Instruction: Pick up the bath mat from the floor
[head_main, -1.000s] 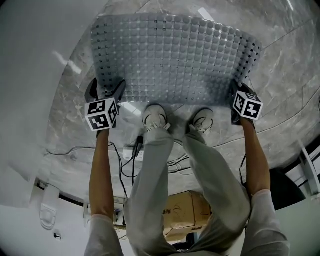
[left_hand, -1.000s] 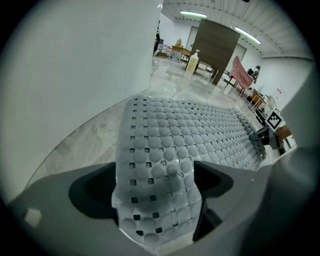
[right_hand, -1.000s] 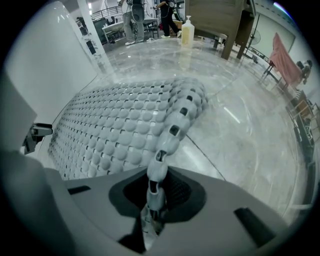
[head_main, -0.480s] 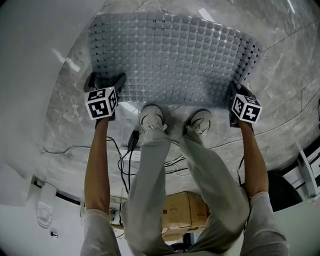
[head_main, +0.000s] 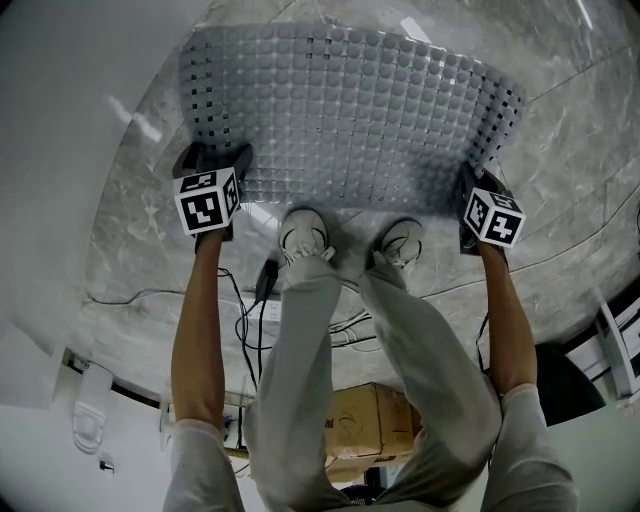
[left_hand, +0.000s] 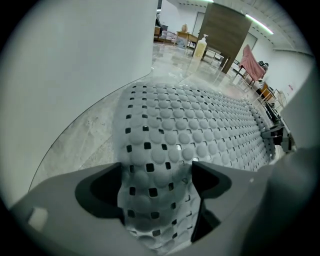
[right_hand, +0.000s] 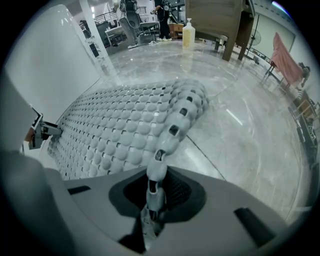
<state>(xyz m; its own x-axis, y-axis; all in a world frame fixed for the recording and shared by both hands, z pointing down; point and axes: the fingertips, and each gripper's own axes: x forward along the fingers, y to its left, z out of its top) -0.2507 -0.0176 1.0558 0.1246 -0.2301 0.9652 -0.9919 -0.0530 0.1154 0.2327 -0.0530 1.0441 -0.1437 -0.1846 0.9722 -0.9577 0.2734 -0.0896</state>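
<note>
The grey bath mat, studded with round bumps and square holes, is spread on the marble floor ahead of the person's feet. My left gripper is at its near left corner. In the left gripper view that corner bulges up between the jaws and touches both, and the jaws of the left gripper are closing wide on it. My right gripper is at the near right corner. There the right gripper is shut on the mat's thin edge, which rises from the floor.
The person's two pale shoes stand just behind the mat's near edge. Cables and a cardboard box lie behind the legs. A white curved wall borders the mat's left side. A soap bottle stands far off on the floor.
The left gripper has shifted slightly forward onto the mat's corner and the person's feet have edged forward. The right gripper and its hold look unchanged.
</note>
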